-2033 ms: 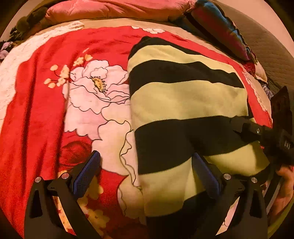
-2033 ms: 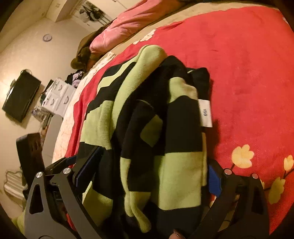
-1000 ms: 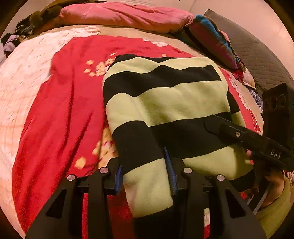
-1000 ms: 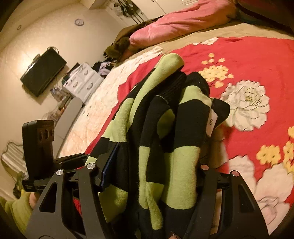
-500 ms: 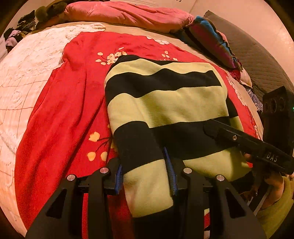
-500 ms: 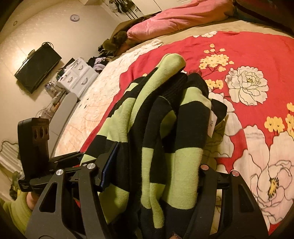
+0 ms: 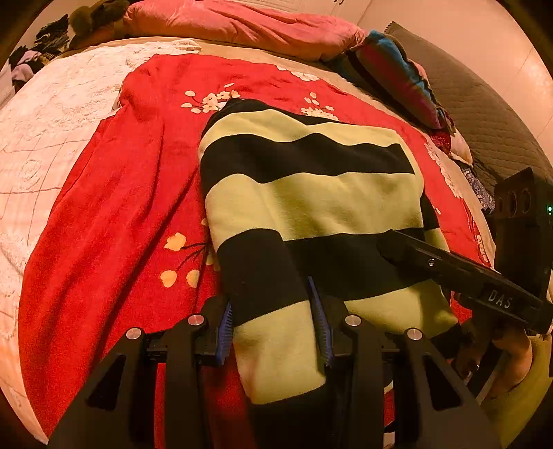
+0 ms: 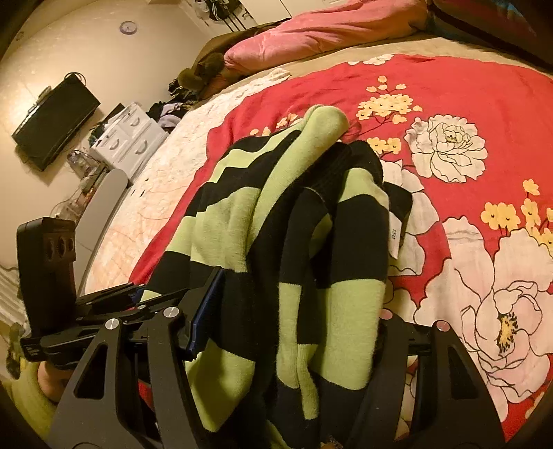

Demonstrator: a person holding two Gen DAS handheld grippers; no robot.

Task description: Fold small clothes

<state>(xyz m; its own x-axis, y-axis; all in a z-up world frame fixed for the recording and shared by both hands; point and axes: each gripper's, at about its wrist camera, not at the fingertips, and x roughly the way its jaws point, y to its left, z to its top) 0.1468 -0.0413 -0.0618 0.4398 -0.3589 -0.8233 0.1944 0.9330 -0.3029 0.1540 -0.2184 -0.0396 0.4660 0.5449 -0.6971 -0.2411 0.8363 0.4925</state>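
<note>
The sweater (image 7: 311, 193), striped green and black, lay across the red floral blanket (image 7: 103, 224) on the bed, with its near edge lifted into both tools. The left hand-held gripper (image 7: 273, 321) was clamped on a narrow folded strip of that edge, blue pads pressing each side of the cloth. The right hand-held gripper (image 8: 287, 321) held a thicker bunch of gathered layers, its jaws set wider and filled with fabric.

In the left wrist view the sweater (image 7: 311, 193) appeared flat and smooth, stripes running crosswise, and the right tool reached in from the right with a hand (image 7: 508, 349) beneath it. Pink bedding (image 7: 242, 24) and a striped pillow (image 7: 390, 72) lay at the far end of the bed.

The right wrist view showed the sweater (image 8: 293, 224) bunched in ridges, a white tag (image 8: 394, 235) at its right edge, and large white flowers on the blanket (image 8: 484, 103). It alone showed the wall with a dark screen (image 8: 55, 121), white drawers (image 8: 128, 138) and a clock (image 8: 128, 27).
</note>
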